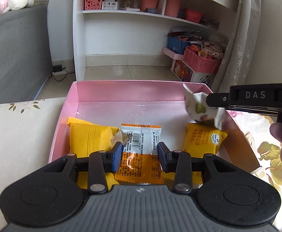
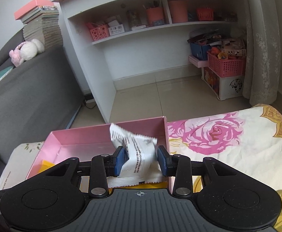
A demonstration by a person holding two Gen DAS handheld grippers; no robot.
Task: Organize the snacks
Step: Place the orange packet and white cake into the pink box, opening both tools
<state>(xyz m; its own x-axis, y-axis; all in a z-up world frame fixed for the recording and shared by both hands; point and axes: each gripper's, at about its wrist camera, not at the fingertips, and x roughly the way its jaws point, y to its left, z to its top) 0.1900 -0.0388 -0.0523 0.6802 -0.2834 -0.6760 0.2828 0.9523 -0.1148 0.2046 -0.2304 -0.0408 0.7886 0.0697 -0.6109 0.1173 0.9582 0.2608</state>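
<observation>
Pink box point(image 1: 71, 104) on floral bedspread point(image 2: 227, 147)

"DAS" – white letters on right gripper point(image 1: 205, 100) body; packet print unreadable.

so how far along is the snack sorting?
Done: two yellow packets lie in the pink box. In hand: left gripper holds an orange-and-white packet, right gripper a white packet, both over the box. Left: releasing both.
</observation>
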